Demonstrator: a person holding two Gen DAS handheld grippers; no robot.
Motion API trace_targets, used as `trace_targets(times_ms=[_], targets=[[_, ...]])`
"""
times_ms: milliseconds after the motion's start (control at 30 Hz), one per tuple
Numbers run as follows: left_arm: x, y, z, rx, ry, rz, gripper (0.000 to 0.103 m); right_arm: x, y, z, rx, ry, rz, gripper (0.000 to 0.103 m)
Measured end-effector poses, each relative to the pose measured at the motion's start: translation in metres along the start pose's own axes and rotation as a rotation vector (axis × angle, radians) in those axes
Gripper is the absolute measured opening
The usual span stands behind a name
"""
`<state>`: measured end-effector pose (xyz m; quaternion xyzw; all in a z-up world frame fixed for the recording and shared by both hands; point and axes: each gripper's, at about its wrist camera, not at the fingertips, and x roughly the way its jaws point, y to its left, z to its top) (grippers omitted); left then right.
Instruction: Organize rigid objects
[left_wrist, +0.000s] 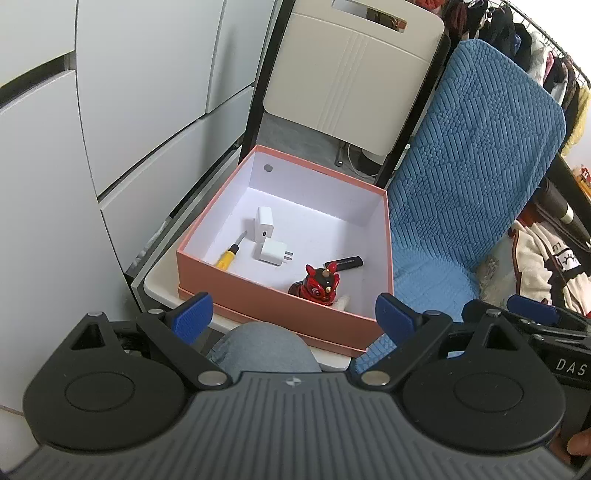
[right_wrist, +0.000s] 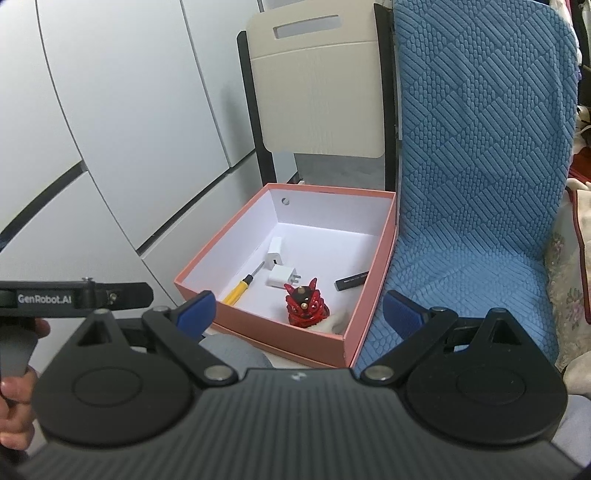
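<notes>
**Both grippers hang open over a pink box of small objects**

Blue-padded fingers (left_wrist: 192, 314) of the left gripper (left_wrist: 293, 317) stand wide apart in the left wrist view, with nothing between them; below the gap shows a grey-clad knee (left_wrist: 264, 347). Just beyond them sits the pink box (left_wrist: 266, 299), open-topped and white inside, resting on a cream chair seat (left_wrist: 162, 288) whose cream backrest (left_wrist: 351, 70) rises behind it.

Inside the box lie five things. A yellow-handled screwdriver (left_wrist: 231, 253) lies near the left wall, its tip pointing away from the camera. Just beside it stands one white charger (left_wrist: 265, 223), and a second white charger (left_wrist: 271, 253) lies in front of that one, prongs to the right. A red figurine (left_wrist: 317, 286) stands upright near the front wall, and a black USB stick (left_wrist: 343, 263) lies just behind it, toward the right wall. Whether the stick touches the figurine cannot be told.

To the right of the box is a chair covered in blue quilted fabric (left_wrist: 476, 177). White cabinet fronts (left_wrist: 92, 129) fill the left side.

In the right wrist view, the right gripper (right_wrist: 299, 314) is likewise spread wide and empty, held above the near edge of the box. A hand (right_wrist: 16, 387) at the lower left grips the handle of the other tool, which bears a "GenRobot.AI" label (right_wrist: 44, 299).
</notes>
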<state>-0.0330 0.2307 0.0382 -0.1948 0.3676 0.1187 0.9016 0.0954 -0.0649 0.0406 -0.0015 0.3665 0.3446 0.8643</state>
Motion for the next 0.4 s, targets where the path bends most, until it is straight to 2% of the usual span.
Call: trace_targets(times_ms=[400], targets=[[-0.0027,-0.0002,-0.0026,0.004,-0.004,-0.003,0.097,-0.0015,0.0001,0.0014,-0.001,-0.007,-0.006,0.099]])
